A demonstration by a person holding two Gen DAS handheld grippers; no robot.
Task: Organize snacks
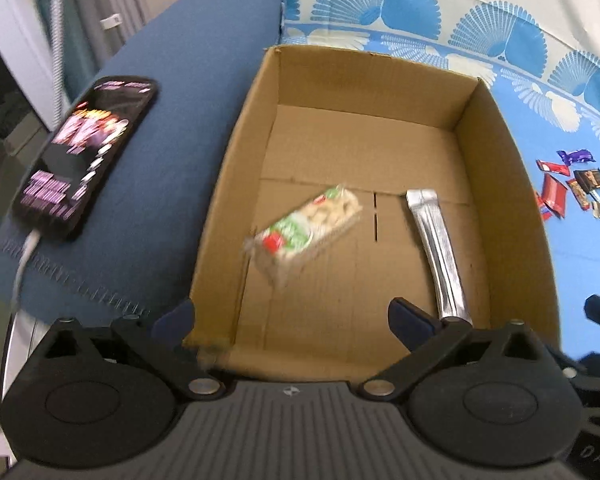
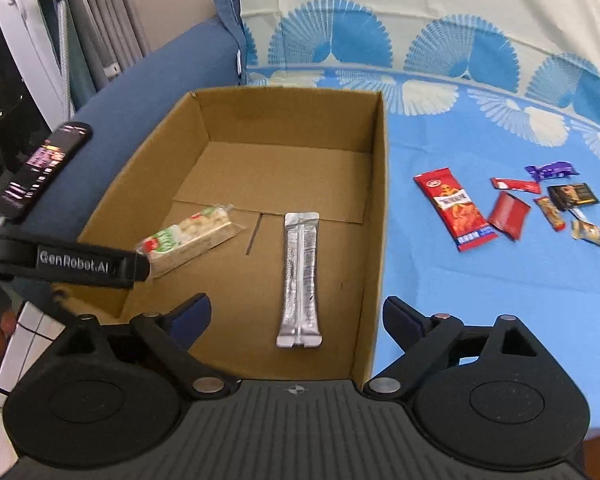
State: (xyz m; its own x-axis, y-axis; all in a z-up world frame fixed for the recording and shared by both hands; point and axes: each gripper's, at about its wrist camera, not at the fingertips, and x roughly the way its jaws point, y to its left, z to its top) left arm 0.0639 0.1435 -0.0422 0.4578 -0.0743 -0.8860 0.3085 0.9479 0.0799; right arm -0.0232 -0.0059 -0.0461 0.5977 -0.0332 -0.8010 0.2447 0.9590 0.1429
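Cardboard box (image 2: 374, 208) holds nut bar (image 2: 188, 238) and silver stick (image 2: 300, 276); both grippers (image 1: 290, 314) (image 2: 296, 316) hang spread, empty. Next: reach the packets (image 2: 512, 206) at three o'clock.

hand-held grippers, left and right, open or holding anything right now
Left hand-held gripper: open, holding nothing.
Right hand-held gripper: open, holding nothing.

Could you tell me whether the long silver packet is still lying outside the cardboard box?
No, the silver packet lies flat inside the cardboard box, beside a nut bar.
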